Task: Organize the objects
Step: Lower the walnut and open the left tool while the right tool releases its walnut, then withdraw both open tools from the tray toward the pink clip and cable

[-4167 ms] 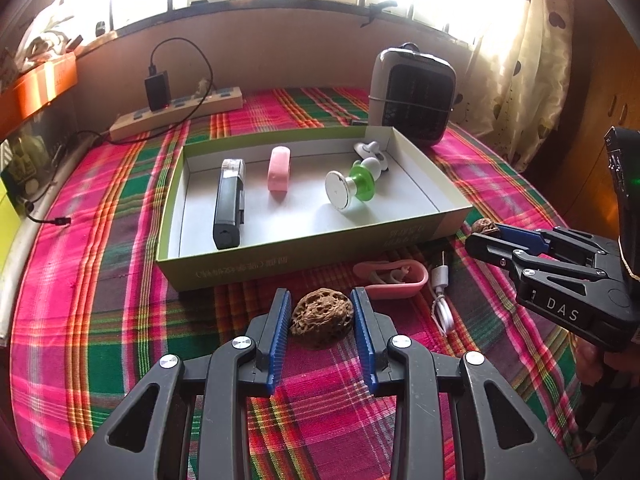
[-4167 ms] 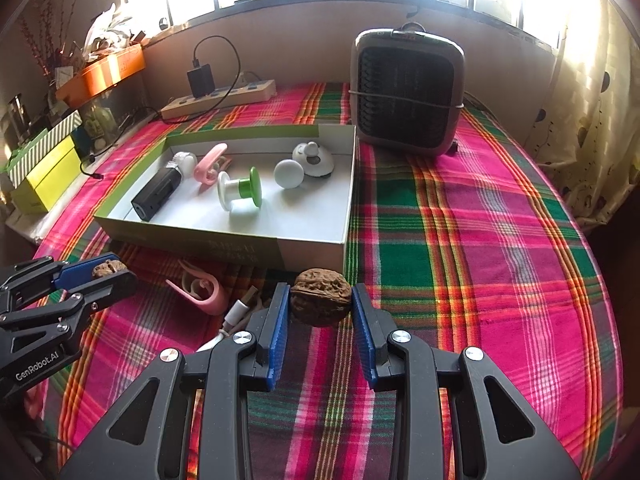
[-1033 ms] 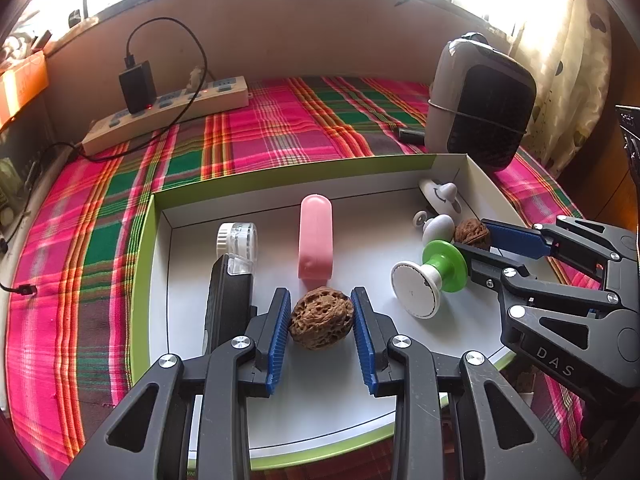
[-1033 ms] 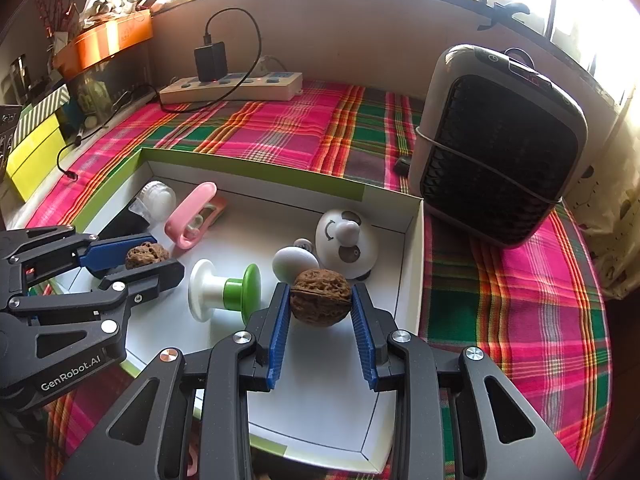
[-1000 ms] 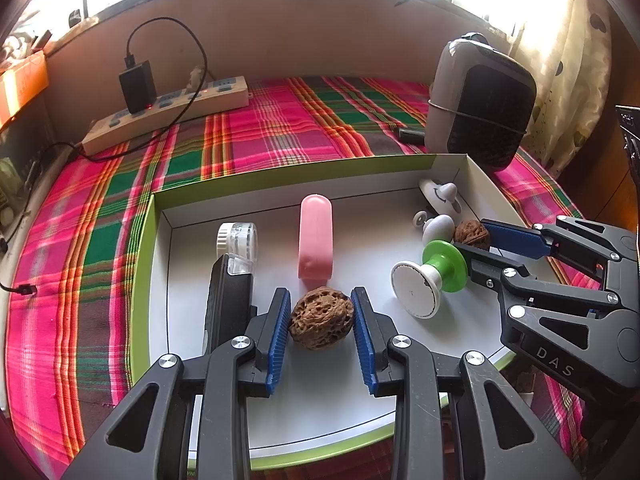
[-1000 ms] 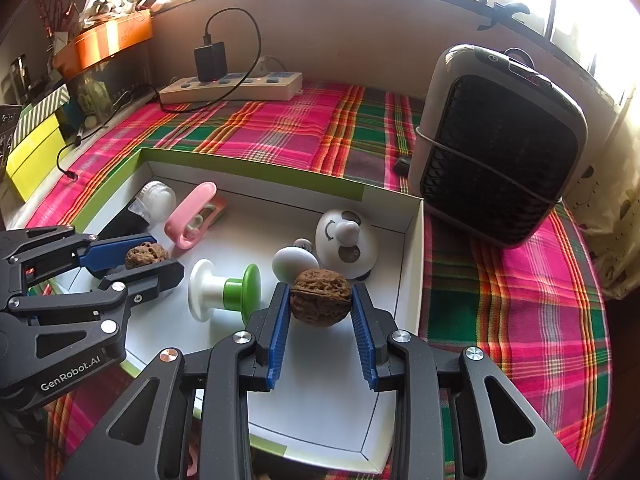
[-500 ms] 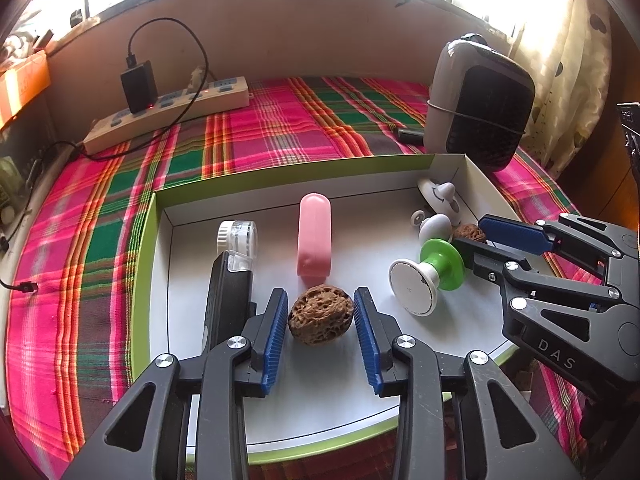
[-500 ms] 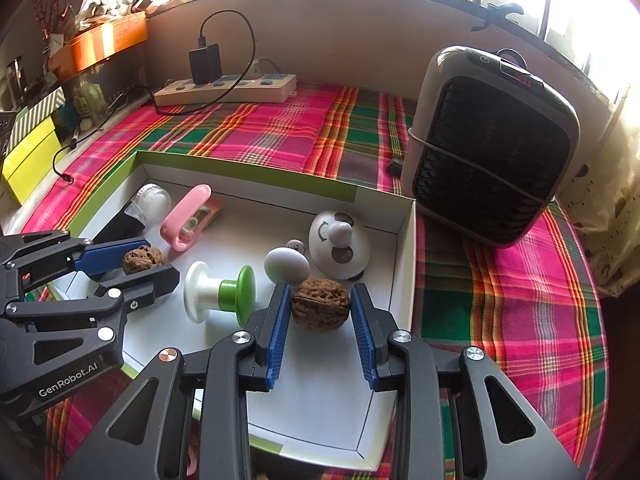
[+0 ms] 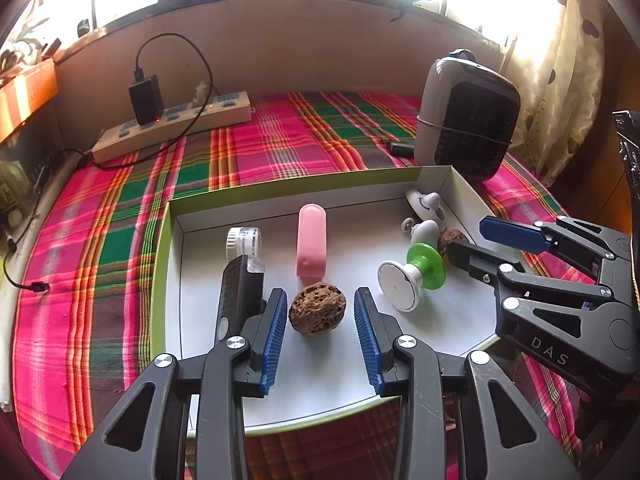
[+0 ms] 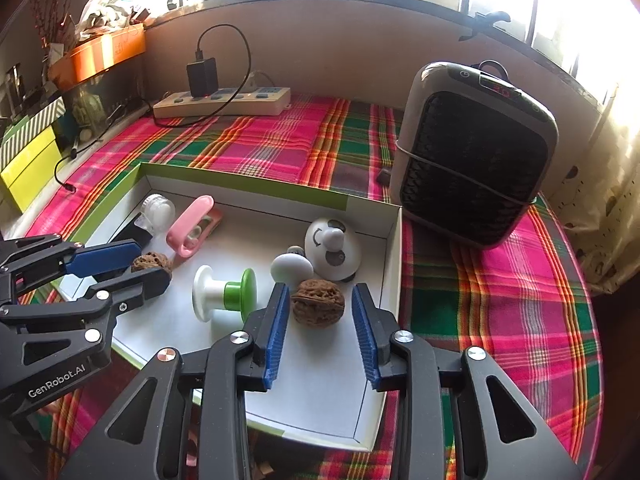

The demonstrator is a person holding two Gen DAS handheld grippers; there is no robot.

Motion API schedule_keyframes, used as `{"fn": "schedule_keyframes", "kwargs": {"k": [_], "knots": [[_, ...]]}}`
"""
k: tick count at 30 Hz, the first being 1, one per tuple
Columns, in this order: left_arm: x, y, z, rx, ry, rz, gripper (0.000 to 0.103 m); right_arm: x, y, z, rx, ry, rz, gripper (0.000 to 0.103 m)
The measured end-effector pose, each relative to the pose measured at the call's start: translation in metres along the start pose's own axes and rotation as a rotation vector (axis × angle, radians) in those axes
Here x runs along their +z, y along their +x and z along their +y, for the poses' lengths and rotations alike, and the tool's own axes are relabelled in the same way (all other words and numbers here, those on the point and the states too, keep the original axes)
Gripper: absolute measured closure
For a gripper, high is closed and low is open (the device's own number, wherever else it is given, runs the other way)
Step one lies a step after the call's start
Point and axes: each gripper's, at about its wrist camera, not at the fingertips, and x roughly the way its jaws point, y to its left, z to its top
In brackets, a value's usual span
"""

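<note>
Jaws: left gripper [image 9: 321, 334] spread, walnut [image 9: 317, 308] loose between pads on box [image 9: 162, 256] floor. Right gripper [image 10: 319, 330] opening, second walnut [image 10: 318, 306] free between pads, near box's right wall, beside white knob [image 10: 291, 267].

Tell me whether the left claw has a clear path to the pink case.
Probably not straight ahead: a walnut sits between the open left claw and the pink case just beyond it. Lifting over the walnut looks workable.
</note>
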Motion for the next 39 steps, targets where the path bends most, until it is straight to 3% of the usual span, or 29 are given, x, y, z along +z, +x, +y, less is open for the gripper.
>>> {"fn": "schedule_keyframes", "kwargs": {"k": [2, 23, 31, 39], "knots": [[-0.002, -0.004, -0.001, 0.002, 0.002, -0.008, 0.07, -0.001, -0.003, 0.0, 0.0, 0.005, -0.005, 0.06], [-0.025, -0.055, 0.004, -0.016, -0.032, -0.087, 0.07, -0.031, -0.056, -0.001, -0.026, 0.064, -0.075, 0.059], [-0.042, -0.057, 0.004, -0.034, -0.034, -0.061, 0.07, -0.062, -0.068, 0.007, -0.006, 0.084, -0.03, 0.059], [-0.053, -0.058, 0.003, -0.041, -0.026, -0.043, 0.07, -0.073, -0.066, 0.027, 0.057, 0.077, -0.004, 0.059]]}}
